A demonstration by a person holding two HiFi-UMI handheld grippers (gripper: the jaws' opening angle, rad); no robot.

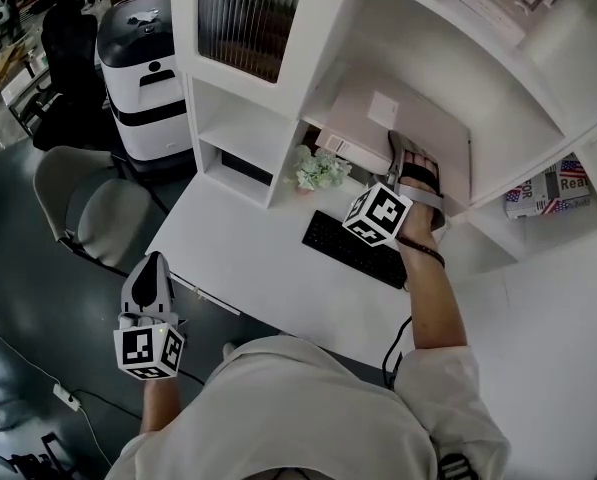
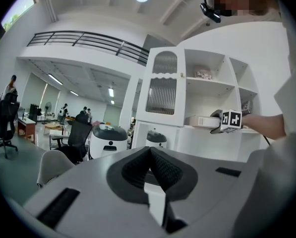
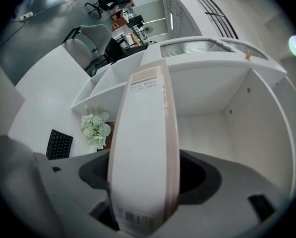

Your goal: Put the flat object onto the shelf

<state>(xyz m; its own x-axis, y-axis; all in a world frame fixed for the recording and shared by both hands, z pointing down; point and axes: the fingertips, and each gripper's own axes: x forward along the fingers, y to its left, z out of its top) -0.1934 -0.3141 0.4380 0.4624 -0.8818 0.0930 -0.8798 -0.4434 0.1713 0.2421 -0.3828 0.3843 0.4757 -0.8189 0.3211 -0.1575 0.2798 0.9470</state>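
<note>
The flat object, a pale pink box (image 1: 403,128), lies flat on the white shelf (image 1: 330,86) above the desk. My right gripper (image 1: 410,154) reaches into that compartment at the box's near edge. In the right gripper view the box (image 3: 145,133) runs edge-on between the jaws of my right gripper (image 3: 147,180), with dark gaps at both sides, so they stand open around it. My left gripper (image 1: 150,274) hangs low, left of the desk, over the floor. Its pads (image 2: 162,170) meet with nothing between them. The left gripper view shows the right gripper (image 2: 220,122) and the box (image 2: 202,121) far off.
A black keyboard (image 1: 353,248) and a small flower pot (image 1: 320,168) sit on the white desk (image 1: 243,253) below the shelf. Books (image 1: 558,188) lie in the compartment to the right. A grey chair (image 1: 88,203) and a white-and-black machine (image 1: 143,68) stand at the left.
</note>
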